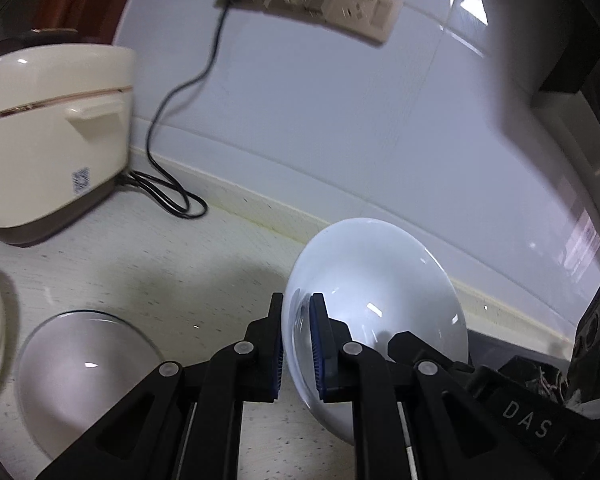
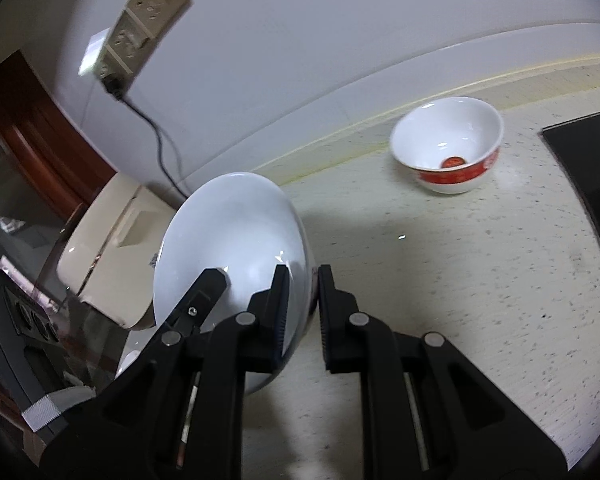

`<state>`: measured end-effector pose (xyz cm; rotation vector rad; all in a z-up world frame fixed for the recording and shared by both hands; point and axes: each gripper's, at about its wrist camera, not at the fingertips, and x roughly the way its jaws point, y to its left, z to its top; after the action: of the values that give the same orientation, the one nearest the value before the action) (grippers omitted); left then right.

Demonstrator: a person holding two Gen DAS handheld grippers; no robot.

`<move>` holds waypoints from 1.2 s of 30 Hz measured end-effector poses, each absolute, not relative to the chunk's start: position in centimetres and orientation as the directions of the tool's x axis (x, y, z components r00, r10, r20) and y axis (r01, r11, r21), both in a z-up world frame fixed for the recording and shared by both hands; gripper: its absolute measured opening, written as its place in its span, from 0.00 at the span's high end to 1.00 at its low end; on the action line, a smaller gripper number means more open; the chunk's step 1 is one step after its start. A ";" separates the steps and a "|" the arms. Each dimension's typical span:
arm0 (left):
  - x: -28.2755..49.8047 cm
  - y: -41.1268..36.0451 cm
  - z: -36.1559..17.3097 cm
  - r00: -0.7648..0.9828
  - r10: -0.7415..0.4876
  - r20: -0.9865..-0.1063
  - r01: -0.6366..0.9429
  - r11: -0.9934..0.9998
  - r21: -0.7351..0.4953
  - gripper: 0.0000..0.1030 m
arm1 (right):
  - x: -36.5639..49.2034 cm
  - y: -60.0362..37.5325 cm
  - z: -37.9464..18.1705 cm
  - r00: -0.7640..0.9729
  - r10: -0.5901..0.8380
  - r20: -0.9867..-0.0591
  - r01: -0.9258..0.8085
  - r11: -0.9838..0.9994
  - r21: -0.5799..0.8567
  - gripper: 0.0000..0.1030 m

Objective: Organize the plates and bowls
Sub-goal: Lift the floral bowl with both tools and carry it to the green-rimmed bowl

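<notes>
Left wrist view shows the left claw (image 1: 296, 344) clamped on the near rim of a white plate (image 1: 376, 280), the right claw (image 2: 304, 312) pinching its opposite rim, tilted above the worktop (image 1: 160, 264): mid-carry, likely needing a level set-down.

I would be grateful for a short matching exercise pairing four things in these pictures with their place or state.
Things:
1. white plate
2. red-banded bowl
3. rice cooker
4. glass lid

Places or states:
A. plugged into the wall socket
B. lying flat on the counter
C. gripped on edge by both grippers' fingers
D. standing alone near the wall

Pairs: 1-C, 2-D, 3-A, 4-B
</notes>
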<state>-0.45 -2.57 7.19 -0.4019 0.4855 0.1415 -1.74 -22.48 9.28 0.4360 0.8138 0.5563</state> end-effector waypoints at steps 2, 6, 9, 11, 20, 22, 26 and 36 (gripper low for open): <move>-1.1 -2.2 7.4 0.884 0.052 -0.464 -0.234 0.909 -0.344 0.88 | -2.0 -22.0 9.4 0.556 0.625 -0.547 -0.307 0.767 0.564 0.83; -2.1 -1.2 7.5 0.890 0.064 -0.452 -0.249 0.898 -0.363 0.88 | -2.3 -21.1 9.5 0.539 0.642 -0.545 -0.331 0.757 0.564 0.83; -2.8 -0.3 7.4 0.888 0.066 -0.455 -0.264 0.884 -0.386 0.88 | -2.8 -20.5 9.3 0.520 0.658 -0.544 -0.349 0.745 0.568 0.83; -3.8 0.0 7.8 0.894 0.079 -0.442 -0.271 0.879 -0.392 0.88 | -3.3 -19.9 9.5 0.511 0.669 -0.540 -0.367 0.738 0.567 0.83; -6.3 2.1 8.3 0.902 0.157 -0.402 -0.328 0.856 -0.400 0.88 | -4.9 -17.2 9.3 0.450 0.711 -0.540 -0.438 0.703 0.561 0.83; -6.6 2.4 8.2 0.899 0.173 -0.403 -0.343 0.850 -0.400 0.88 | -5.2 -16.7 9.3 0.440 0.716 -0.542 -0.451 0.698 0.556 0.83; -7.4 2.8 8.1 0.896 0.194 -0.399 -0.360 0.844 -0.398 0.88 | -5.8 -15.7 9.1 0.429 0.715 -0.552 -0.473 0.698 0.537 0.83; -9.8 4.3 6.9 0.880 0.219 -0.422 -0.395 0.831 -0.391 0.88 | -6.9 -13.7 8.6 0.369 0.727 -0.579 -0.520 0.678 0.519 0.83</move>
<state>-9.80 4.32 6.88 -0.4903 0.3733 0.3339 -6.88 -13.67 8.61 0.2670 0.8788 0.8122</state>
